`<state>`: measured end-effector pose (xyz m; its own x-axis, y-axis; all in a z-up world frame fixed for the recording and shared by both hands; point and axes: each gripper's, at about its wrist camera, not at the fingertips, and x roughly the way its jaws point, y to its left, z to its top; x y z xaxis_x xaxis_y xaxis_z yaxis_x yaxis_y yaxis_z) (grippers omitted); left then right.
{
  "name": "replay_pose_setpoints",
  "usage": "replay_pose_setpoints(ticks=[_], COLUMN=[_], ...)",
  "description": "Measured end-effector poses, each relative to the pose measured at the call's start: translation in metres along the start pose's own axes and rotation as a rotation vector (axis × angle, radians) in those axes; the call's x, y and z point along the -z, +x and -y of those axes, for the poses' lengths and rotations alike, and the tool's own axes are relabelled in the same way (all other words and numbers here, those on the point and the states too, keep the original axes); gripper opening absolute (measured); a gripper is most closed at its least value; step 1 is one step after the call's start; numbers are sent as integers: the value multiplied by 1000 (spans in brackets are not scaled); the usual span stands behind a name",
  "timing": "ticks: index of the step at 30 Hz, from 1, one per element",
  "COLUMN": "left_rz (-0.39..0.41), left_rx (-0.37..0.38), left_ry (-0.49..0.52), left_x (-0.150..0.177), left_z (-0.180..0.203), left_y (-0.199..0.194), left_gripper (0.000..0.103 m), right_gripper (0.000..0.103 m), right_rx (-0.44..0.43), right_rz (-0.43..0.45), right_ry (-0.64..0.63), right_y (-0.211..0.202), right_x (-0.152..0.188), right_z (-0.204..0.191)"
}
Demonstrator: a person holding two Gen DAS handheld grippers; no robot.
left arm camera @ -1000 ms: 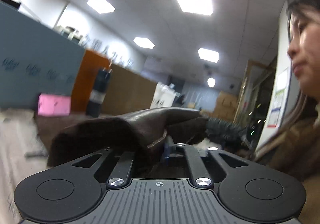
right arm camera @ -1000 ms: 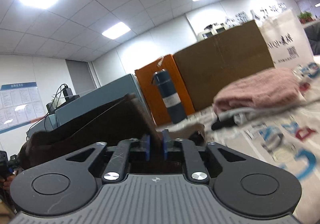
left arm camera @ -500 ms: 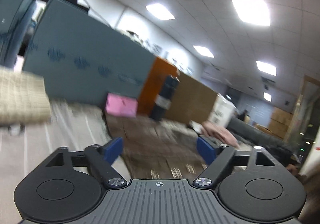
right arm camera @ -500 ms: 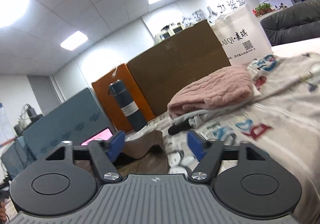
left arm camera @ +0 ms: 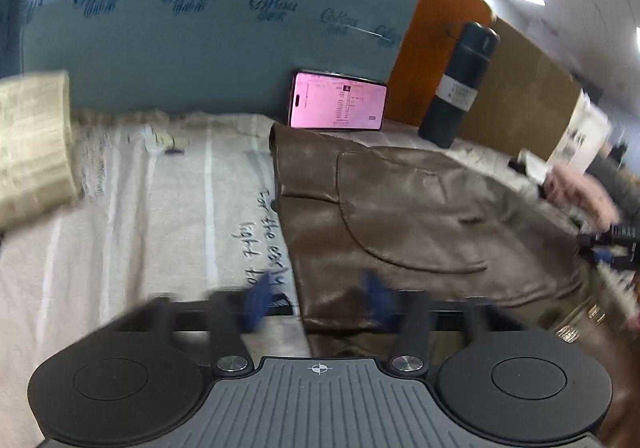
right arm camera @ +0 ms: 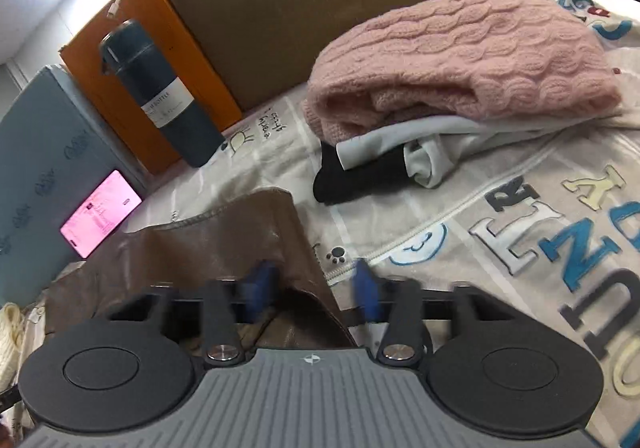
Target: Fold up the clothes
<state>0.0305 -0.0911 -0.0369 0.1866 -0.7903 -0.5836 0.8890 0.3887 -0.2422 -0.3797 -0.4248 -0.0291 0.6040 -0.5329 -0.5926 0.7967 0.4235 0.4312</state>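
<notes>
A brown leather garment [left arm camera: 404, 216] lies flat on the printed cloth-covered table [left arm camera: 132, 208]; it also shows in the right wrist view [right arm camera: 208, 248]. My left gripper [left arm camera: 318, 302] is open, its blue pads straddling the garment's near left edge. My right gripper [right arm camera: 312, 290] is open over the garment's near right corner, the edge lying between its pads. Neither holds anything.
A folded pink knit sweater [right arm camera: 460, 56] sits on white and black clothes [right arm camera: 384, 156] at the right. A dark bottle [right arm camera: 160, 96], a lit pink phone [left arm camera: 338, 104], blue, orange and brown boxes line the back. A beige folded knit [left arm camera: 32, 140] lies far left.
A second ago both grippers were shut on the raised garment. They opened and let it go; it now lies flat, and both grippers have tilted down over its near edge.
</notes>
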Motion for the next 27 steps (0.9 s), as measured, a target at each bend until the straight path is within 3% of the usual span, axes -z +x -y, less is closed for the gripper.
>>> replay_pose_setpoints(ticks=[3, 8, 10, 12, 14, 20, 24, 27], left_rz=[43, 69, 33, 19, 17, 34, 30, 19], left_rx=[44, 86, 73, 65, 74, 64, 51, 34], left_ry=[2, 39, 54, 58, 45, 79, 79, 89], left_x=[0, -3, 0, 3, 2, 3, 4, 5], left_z=[-2, -2, -2, -3, -6, -2, -3, -3], left_y=[-12, -22, -15, -12, -12, -17, -18, -15], left_gripper=[4, 4, 4, 5, 5, 4, 5, 5], right_gripper=[10, 12, 18, 38, 44, 54, 61, 61], right_rx=[11, 92, 116, 132, 140, -1, -74, -36], right_rz=[18, 15, 11, 24, 58, 151, 100, 21], right_ry=[-63, -129, -150, -175, -205, -313, -424, -511], right_y=[0, 16, 18, 13, 0, -41, -27, 1], right_x=[-3, -15, -16, -17, -17, -8, 10, 25], right_z=[-8, -13, -15, -18, -25, -57, -88, -108])
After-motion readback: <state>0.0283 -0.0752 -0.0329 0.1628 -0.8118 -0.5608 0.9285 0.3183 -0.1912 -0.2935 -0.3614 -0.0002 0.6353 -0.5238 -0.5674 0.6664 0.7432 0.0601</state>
